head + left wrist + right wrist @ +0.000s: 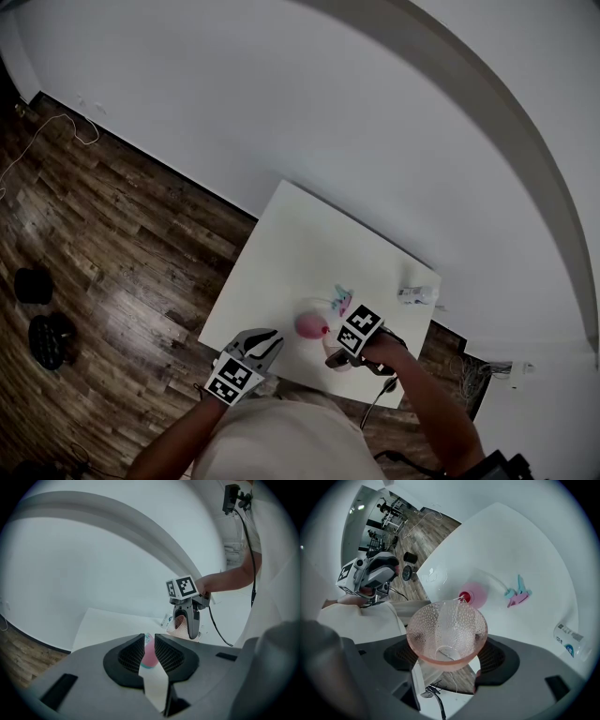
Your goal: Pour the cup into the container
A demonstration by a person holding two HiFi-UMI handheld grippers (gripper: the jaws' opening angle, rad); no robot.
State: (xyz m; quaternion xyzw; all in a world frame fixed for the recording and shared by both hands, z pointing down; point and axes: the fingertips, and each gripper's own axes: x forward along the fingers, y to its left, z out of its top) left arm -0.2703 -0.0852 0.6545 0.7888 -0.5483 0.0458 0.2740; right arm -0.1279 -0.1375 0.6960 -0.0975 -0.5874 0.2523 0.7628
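Cup (446, 637) sits nearest the lens, clamped across its sides by your R gripper (449, 660). Jaws are closed firm on it w/ the dimpled pink wall bulging between the pads. It's tipped well over, open mouth twd the camera, and a clear streak runs up the inside to the far lip.

That lip is the relation that matters. It hangs just above and just beside the small red mouth of the pink container (477, 594), which stands upright on the white table (300, 244), dead ahead of the R jaws. A thin stream looks to be crossing from lip to mouth, so I'd judge the pour is under way, not finished. The mouth is narrow, so any sideways drift of the lip likely spills onto the table.

L gripper (149, 644) is off to the near-left by the table edge, well apart from the container, jaws only a narrow slit apart and holding nothing. R is the nearer one by far.

Room: a teal-and-pink clip (518, 594) lies just past the container, and a small labelled bottle (569, 639) lies near the far-R edge. Near edge is close under the cup, so tilt rather than shift.
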